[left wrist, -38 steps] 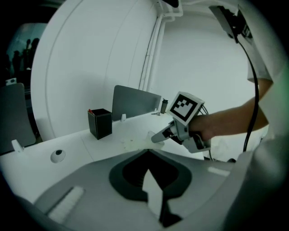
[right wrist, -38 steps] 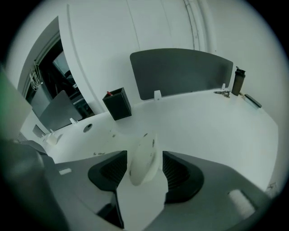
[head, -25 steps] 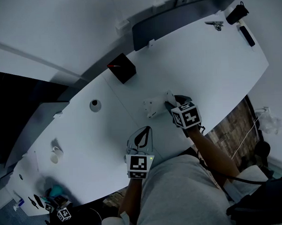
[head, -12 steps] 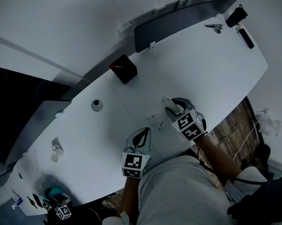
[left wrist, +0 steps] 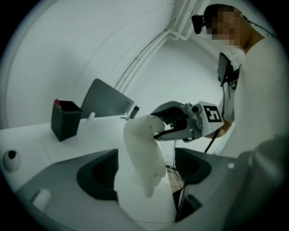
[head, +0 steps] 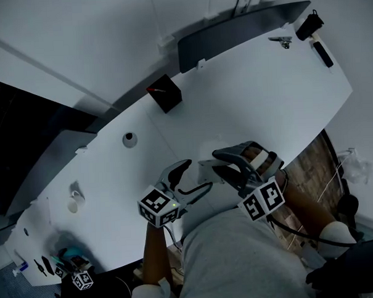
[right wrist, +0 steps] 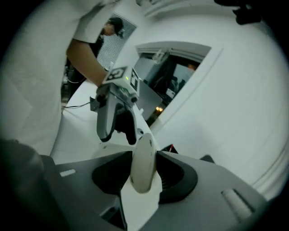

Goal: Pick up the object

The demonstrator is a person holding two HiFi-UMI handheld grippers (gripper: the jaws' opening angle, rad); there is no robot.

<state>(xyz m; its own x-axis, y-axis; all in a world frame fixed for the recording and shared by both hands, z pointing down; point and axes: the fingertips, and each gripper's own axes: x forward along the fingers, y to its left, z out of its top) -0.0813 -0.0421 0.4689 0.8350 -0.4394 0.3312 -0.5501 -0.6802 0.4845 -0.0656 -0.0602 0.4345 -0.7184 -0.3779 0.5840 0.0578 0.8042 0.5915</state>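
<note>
So, right over the near edge of the white table [head: 276, 92], the white plastic part [left wrist: 140, 153] is held up, pinched tight by the right gripper [head: 217, 162]. The left gripper [head: 194, 177] is seen with its jaws opening, the part standing between them but not squeezed. Farther across the table a black box [head: 165, 94] is parked, and a dark panel [head: 243, 25] is set along the table's far edge.

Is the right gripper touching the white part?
Touching. The right gripper view shows the white part squeezed on both sides between the pads of the right gripper.
</note>
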